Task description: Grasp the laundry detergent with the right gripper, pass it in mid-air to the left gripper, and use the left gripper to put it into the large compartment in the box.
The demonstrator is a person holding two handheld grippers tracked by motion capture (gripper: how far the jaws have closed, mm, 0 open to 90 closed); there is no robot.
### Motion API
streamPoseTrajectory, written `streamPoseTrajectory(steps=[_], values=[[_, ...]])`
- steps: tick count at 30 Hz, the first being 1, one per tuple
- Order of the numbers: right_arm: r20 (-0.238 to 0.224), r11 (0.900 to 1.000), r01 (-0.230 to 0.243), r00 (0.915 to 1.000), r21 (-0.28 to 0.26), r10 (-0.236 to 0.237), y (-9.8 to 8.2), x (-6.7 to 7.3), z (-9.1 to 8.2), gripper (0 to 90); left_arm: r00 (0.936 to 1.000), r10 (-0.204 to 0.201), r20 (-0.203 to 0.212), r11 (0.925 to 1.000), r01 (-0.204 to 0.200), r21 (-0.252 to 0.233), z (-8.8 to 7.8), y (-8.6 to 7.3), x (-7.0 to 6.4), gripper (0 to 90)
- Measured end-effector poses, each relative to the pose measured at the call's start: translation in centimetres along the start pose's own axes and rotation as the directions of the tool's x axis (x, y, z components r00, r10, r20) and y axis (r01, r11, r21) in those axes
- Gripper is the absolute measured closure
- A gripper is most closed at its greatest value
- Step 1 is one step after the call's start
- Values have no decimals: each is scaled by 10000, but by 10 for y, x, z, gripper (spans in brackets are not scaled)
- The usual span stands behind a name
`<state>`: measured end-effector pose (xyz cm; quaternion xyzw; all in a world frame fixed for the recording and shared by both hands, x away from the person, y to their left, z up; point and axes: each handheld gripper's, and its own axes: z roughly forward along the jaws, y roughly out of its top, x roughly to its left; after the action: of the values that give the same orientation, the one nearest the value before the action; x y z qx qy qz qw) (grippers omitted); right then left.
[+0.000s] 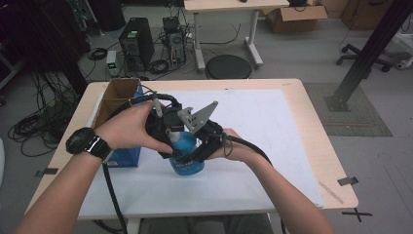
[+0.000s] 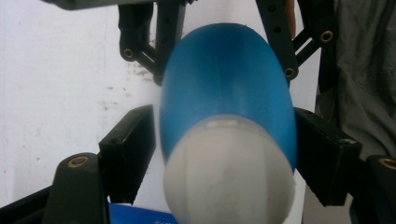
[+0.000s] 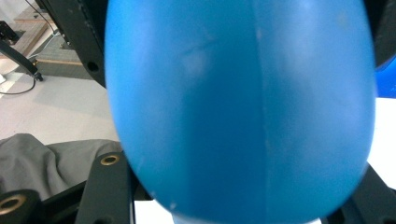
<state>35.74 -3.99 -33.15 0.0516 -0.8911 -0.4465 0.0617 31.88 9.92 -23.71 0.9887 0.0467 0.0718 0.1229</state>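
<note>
bottle (image 1: 186,158): smooth blue plastic, rounded body, white cap; held above the white mat (image 1: 272,141) on the counter (image 1: 311,112)
right hand-held gripper (image 1: 195,155): clamped on bottle body
left hand-held gripper (image 1: 171,142): pads straddling cap end, contact unclear
hands: meeting mid-counter, wrists angled inward

Dim, even room light; both gripper views blur the close blue bottle (image 2: 224,88).
</note>
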Motion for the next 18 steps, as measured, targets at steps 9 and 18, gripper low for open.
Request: streamPoseTrajectory(steps=[9, 18], values=[[4, 10000, 13, 10000, 27, -13, 0, 0, 0, 423, 10000, -1, -34, 10000, 1, 72, -1, 2, 0, 322], [56, 10000, 45, 10000, 39, -45, 0, 1, 0, 423, 9999, -101, 92, 9997, 99, 215, -1, 3, 0, 367]])
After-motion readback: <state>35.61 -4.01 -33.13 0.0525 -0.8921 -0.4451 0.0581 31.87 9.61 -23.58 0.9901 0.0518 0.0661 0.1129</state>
